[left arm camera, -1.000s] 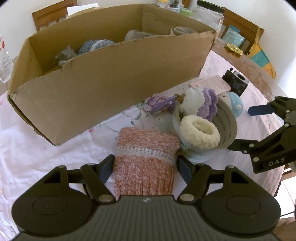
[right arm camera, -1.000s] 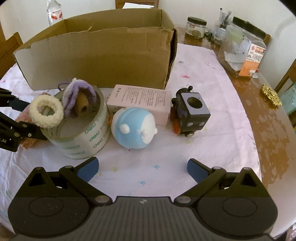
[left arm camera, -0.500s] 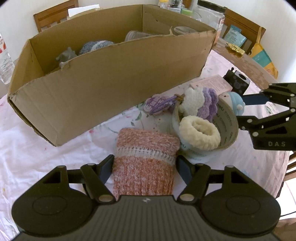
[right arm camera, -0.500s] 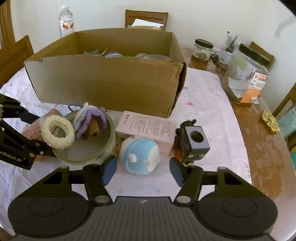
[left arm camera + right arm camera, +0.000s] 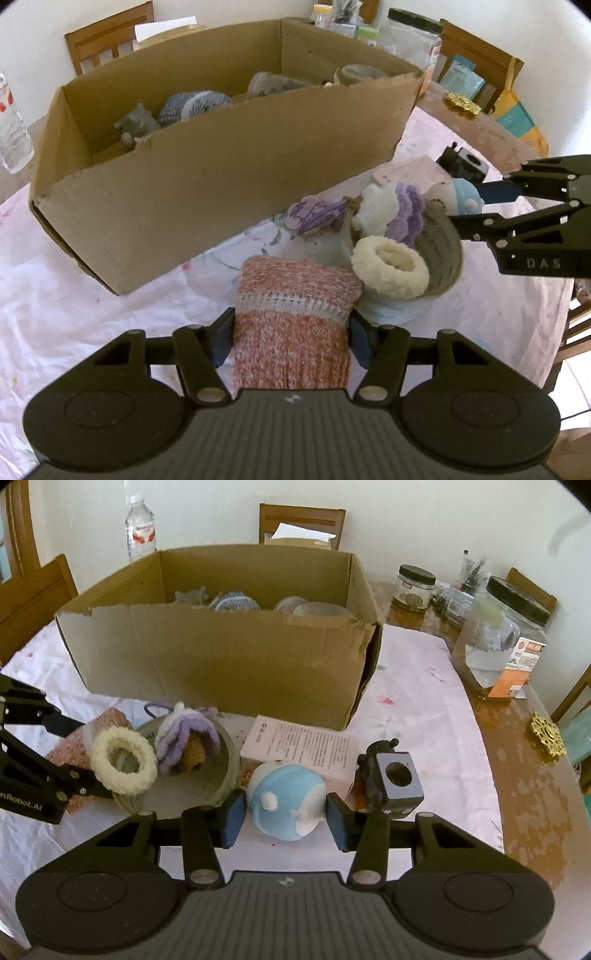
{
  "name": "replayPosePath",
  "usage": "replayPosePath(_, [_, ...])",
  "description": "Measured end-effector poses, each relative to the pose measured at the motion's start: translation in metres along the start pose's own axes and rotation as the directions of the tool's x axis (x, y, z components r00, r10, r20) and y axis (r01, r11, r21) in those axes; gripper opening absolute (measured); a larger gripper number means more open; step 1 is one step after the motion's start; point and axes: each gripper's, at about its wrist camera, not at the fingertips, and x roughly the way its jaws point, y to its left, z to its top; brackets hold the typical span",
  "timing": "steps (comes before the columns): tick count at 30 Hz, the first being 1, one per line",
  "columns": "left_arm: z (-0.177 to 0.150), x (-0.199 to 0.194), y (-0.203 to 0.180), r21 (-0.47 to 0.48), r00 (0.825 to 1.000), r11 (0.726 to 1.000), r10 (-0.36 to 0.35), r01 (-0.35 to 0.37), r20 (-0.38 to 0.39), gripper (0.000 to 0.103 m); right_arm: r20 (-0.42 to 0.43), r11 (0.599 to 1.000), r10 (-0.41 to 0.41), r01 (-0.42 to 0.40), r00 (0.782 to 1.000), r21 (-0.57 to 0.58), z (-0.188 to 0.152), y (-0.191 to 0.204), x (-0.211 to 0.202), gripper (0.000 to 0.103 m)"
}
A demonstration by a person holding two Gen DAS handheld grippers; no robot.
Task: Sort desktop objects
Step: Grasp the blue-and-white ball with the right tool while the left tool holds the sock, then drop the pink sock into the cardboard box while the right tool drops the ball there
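Both pairs of jaws have just been closing. On the left gripper [image 5: 291, 334] they now press the sides of the pink knitted piece [image 5: 295, 295], which lies on the tabletop [image 5: 74, 302] in front of the cardboard box [image 5: 207, 192]; a second ago they stood a little clear of it. On the right gripper [image 5: 286, 818] the jaws, wide apart a second ago, now grip the blue and white ball toy [image 5: 286, 801], just beside the tape roll [image 5: 225, 771] that holds the cream ring [image 5: 123, 762], and in front of the pink carton [image 5: 301, 747].
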Motion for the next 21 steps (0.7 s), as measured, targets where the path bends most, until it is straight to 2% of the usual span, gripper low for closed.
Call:
replayPosePath(14, [0.018, -0.052, 0.004, 0.042, 0.996, 0.997, -0.060, 0.057, 0.065, 0.061, 0.025, 0.999, 0.006, -0.005, 1.000, -0.037, 0.019, 0.003, -0.037, 0.052])
replayPosePath(21, [0.039, -0.074, 0.007, 0.094, 0.991, 0.994, -0.066, 0.055, 0.118, 0.061, 0.074, 0.996, 0.010, -0.003, 0.997, -0.087, 0.037, 0.008, -0.056, 0.052])
